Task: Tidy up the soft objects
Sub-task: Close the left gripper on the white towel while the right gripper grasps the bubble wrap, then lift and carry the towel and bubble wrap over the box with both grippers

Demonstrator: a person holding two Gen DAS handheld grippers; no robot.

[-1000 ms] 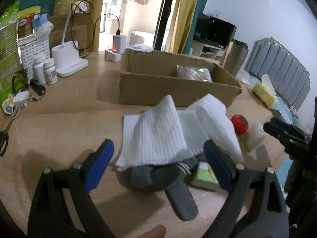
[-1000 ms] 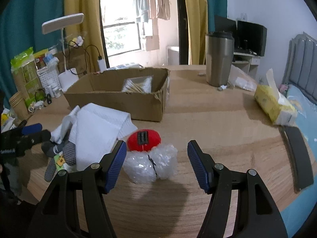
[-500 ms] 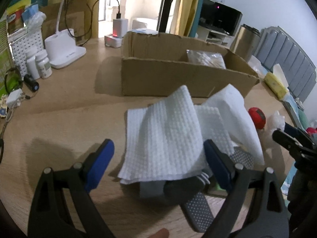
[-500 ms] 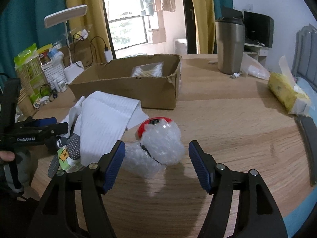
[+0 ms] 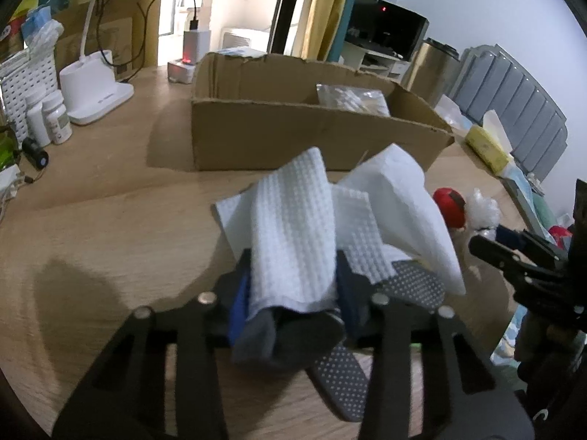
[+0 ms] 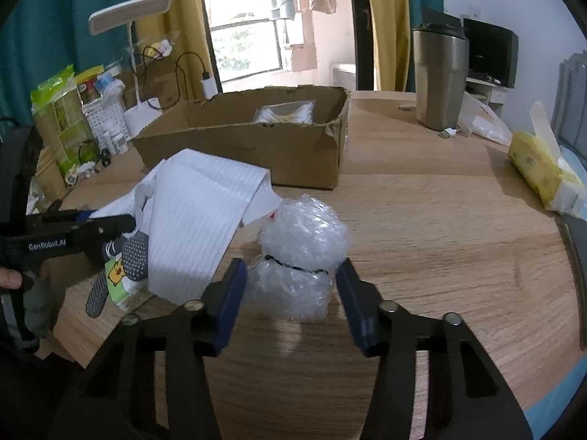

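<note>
Both pickups are under way on the counter: the left tongs close on the white cloth, the right tongs close around the bubble-wrap wad, each bound next, likely, for the cardboard box at twelve o'clock.

Beyond my tongs I see a steel tumbler upright on the far side of the wooden table, a yellow tissue pack at its right edge, and a white desk lamp, pill bottles and white basket to the left.
</note>
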